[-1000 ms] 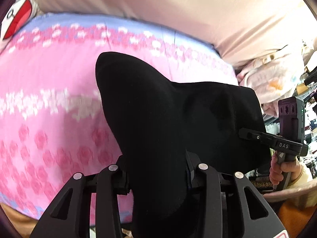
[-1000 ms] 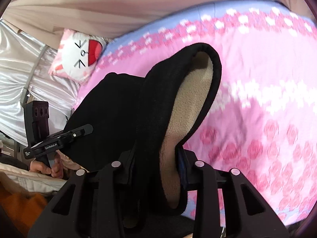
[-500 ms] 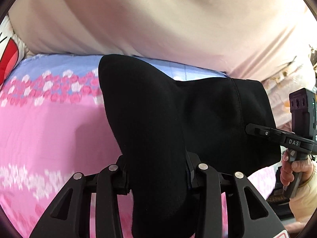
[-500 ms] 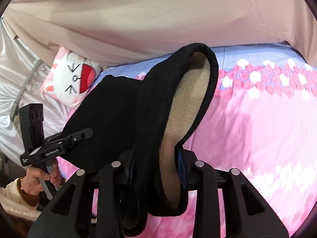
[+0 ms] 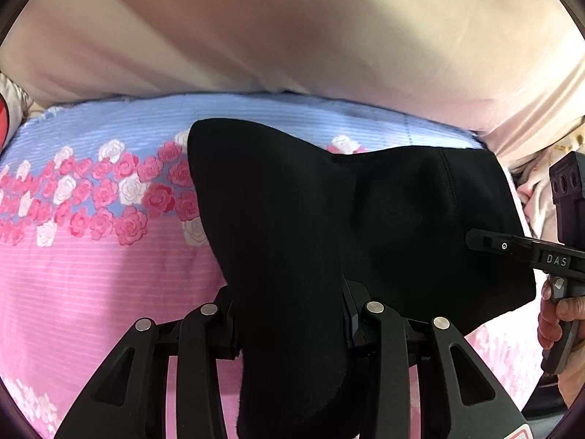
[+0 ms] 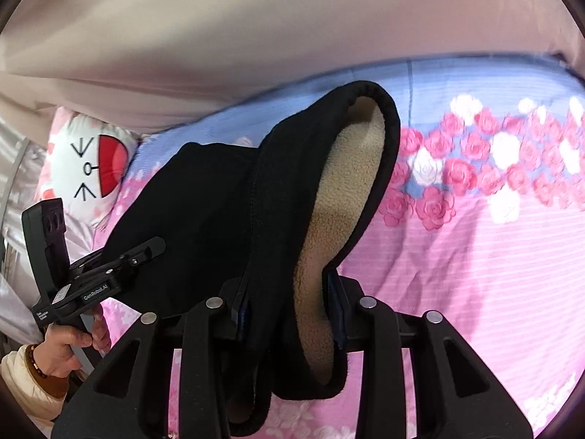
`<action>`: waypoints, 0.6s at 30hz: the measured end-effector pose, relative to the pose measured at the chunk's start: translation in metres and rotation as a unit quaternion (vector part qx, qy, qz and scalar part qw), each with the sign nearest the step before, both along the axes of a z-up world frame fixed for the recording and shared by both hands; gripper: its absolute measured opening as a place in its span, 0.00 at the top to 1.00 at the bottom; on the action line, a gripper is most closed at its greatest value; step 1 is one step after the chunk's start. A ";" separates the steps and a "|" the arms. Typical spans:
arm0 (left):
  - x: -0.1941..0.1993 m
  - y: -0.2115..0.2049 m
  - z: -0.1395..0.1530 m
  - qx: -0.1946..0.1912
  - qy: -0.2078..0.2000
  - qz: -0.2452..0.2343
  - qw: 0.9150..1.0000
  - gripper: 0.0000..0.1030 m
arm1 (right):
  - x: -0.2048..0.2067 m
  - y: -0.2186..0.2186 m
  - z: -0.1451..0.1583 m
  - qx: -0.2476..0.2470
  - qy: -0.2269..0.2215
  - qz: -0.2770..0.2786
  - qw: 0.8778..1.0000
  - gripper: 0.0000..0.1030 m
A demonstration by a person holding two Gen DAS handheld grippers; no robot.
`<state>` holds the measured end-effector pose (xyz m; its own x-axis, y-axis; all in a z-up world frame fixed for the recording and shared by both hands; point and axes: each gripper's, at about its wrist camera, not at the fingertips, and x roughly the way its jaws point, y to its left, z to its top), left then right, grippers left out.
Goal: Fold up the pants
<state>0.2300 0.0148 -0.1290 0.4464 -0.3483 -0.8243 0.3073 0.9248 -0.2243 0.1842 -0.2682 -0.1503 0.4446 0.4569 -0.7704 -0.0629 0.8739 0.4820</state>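
Black fleece-lined pants hang stretched between both grippers above a pink flowered bed. My left gripper is shut on one thick bunched edge of the black cloth. In the right wrist view my right gripper is shut on the other edge, where the pants fold over and show their tan fleece lining. Each view also catches the other gripper gripping the far side: the right one at the right edge, the left one at the lower left, each held by a hand.
The bedspread is pink with rose bands and a blue strip along its far edge. A beige curtain rises right behind the bed. A white cat-face pillow lies at the bed's left end.
Both grippers have carried the pants across the bed toward its far edge and a little lower. The blue strip and curtain now fill much more of both views. The grips look the same.
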 end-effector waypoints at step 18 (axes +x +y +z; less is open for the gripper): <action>-0.039 -0.002 0.058 0.132 -0.077 0.088 0.984 0.23 | -0.061 -0.002 0.050 -0.058 -0.079 -0.012 0.995 0.71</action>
